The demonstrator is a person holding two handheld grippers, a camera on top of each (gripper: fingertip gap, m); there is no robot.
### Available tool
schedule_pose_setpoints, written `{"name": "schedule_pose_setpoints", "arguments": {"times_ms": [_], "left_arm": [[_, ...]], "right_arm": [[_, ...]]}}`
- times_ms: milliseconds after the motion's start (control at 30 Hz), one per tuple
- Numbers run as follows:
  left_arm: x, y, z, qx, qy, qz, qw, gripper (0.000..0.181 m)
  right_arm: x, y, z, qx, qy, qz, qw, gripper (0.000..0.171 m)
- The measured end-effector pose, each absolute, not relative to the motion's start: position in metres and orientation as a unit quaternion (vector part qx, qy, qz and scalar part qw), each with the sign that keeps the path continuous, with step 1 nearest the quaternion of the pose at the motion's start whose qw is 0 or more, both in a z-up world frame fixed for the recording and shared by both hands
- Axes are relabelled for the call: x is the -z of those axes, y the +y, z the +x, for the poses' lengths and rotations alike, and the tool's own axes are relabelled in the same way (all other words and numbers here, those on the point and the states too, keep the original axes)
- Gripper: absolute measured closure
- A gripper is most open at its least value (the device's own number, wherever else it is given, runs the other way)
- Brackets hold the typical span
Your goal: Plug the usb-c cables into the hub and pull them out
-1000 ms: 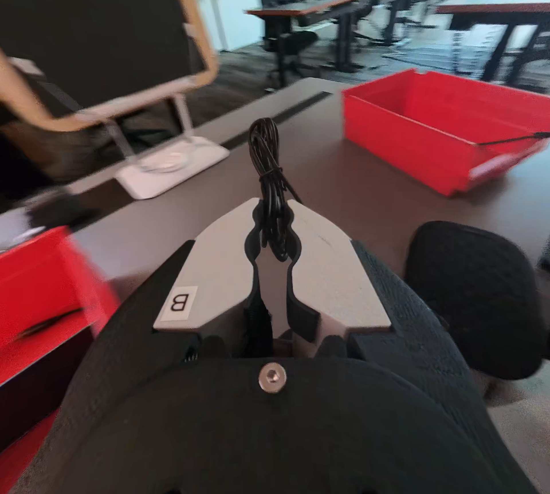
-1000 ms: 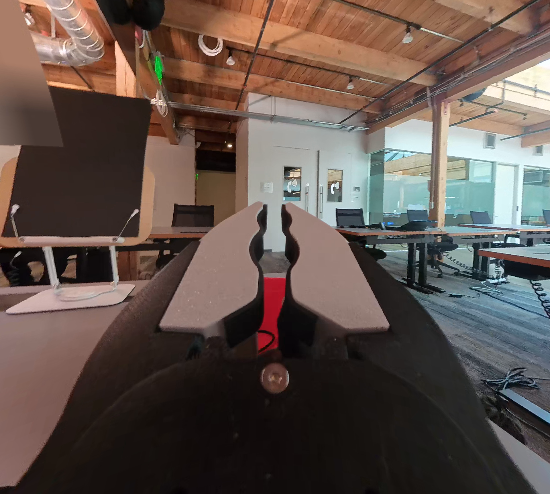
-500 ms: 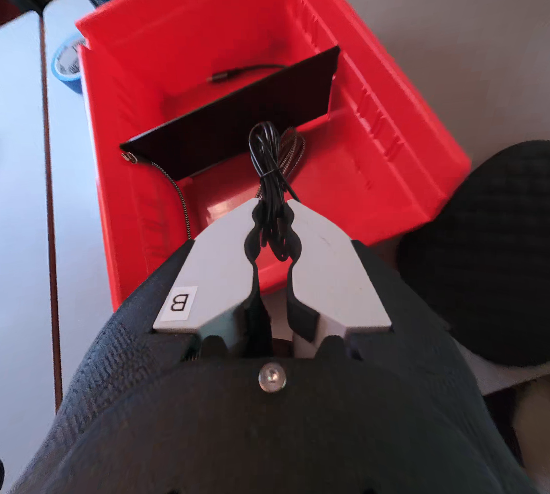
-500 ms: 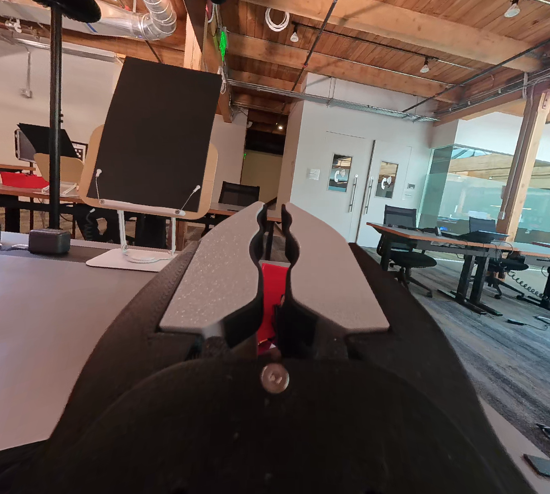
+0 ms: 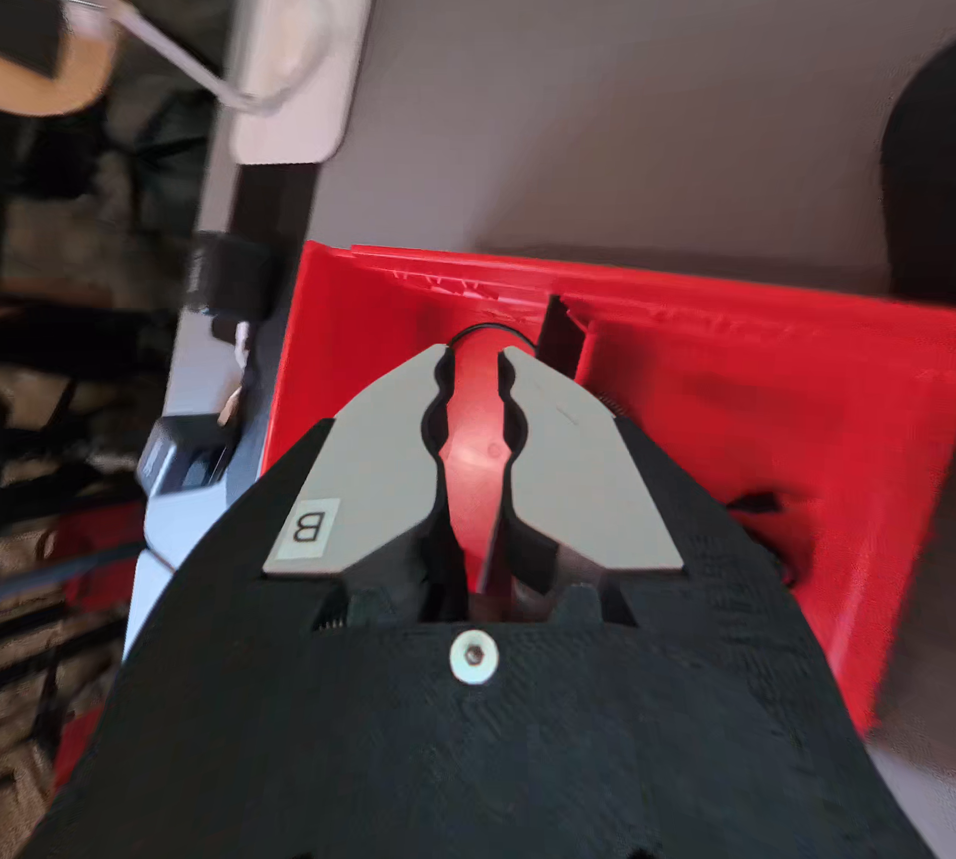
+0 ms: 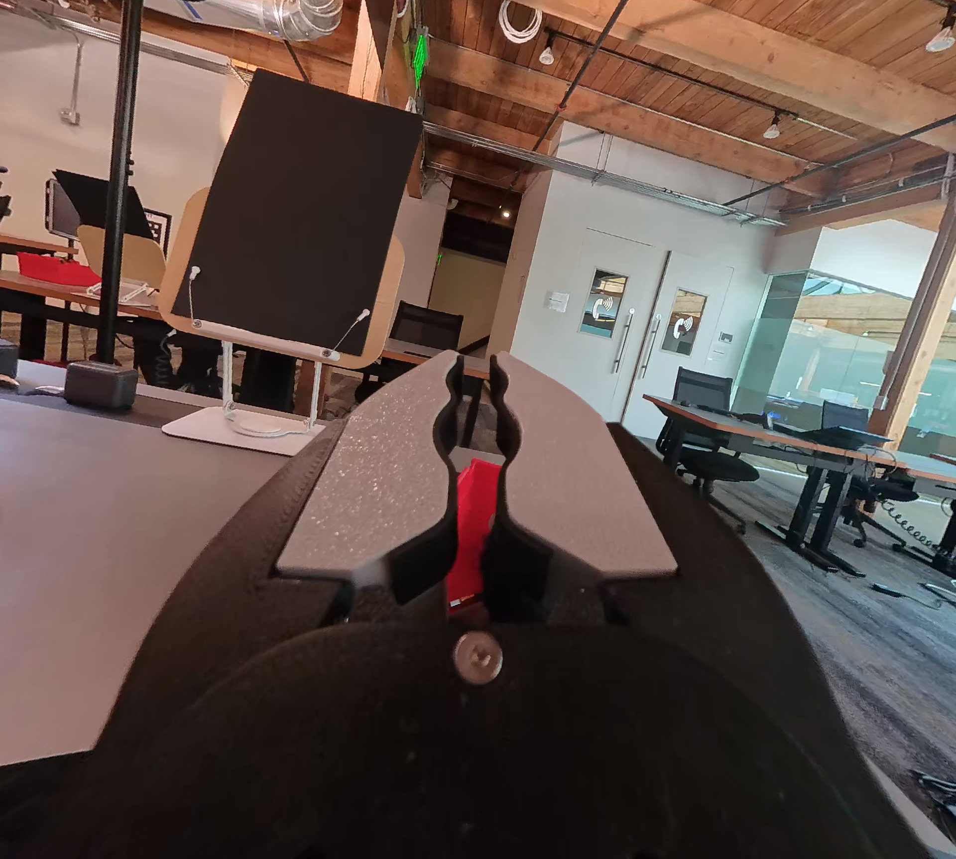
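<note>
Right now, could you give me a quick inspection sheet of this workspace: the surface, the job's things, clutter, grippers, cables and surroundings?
Surface: grey table, mostly bare.
Job's things: red bin with a black divider below the left gripper; no hub seen.
Clutter: board on a white stand, black pole on a grey base.
Grippers: left gripper open and empty over the bin; right gripper nearly closed, nothing between its fingers, pointing across the room.
Cables: thin black cable curving inside the bin; a dark connector-like piece at the bin's right, blurred.
Surroundings: office desks, chairs, wooden ceiling with ducts.
</note>
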State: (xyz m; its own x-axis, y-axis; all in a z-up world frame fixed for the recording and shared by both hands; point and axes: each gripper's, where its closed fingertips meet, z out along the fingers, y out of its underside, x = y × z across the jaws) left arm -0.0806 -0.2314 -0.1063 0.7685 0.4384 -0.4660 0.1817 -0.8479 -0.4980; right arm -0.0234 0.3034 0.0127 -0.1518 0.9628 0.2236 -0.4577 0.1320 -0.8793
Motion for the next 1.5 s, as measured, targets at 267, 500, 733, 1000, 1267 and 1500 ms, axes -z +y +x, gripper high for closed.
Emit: {"name": "schedule_pose_setpoints", "arguments": {"times_ms": [267,500,733,1000,1267,1500], "left_arm": [[0.184,-0.271,-0.148,-0.164,-0.105,-0.973,0.127,0.160],[0.212,-0.268,-0.156,-0.099,-0.086,-0.985,0.114,0.152],[0.231,-0.259,-0.153,-0.057,-0.098,-0.984,0.138,0.160],[0.214,-0.270,-0.151,-0.151,-0.091,-0.979,0.098,0.177],[0.083,-0.292,-0.145,-0.393,-0.160,-0.893,0.150,0.175],[-0.046,-0.276,-0.121,-0.603,-0.246,-0.683,0.331,0.175]], "right_arm": [[-0.026,0.313,-0.012,-0.580,-0.451,-0.260,0.626,0.163],[-0.027,0.310,-0.019,-0.571,-0.450,-0.257,0.637,0.164],[-0.023,0.291,-0.025,-0.562,-0.470,-0.236,0.639,0.164],[-0.021,0.281,-0.023,-0.549,-0.485,-0.209,0.647,0.164],[-0.017,0.279,-0.018,-0.589,-0.476,-0.213,0.617,0.164],[-0.005,0.259,-0.014,-0.634,-0.517,-0.212,0.534,0.164]]}}
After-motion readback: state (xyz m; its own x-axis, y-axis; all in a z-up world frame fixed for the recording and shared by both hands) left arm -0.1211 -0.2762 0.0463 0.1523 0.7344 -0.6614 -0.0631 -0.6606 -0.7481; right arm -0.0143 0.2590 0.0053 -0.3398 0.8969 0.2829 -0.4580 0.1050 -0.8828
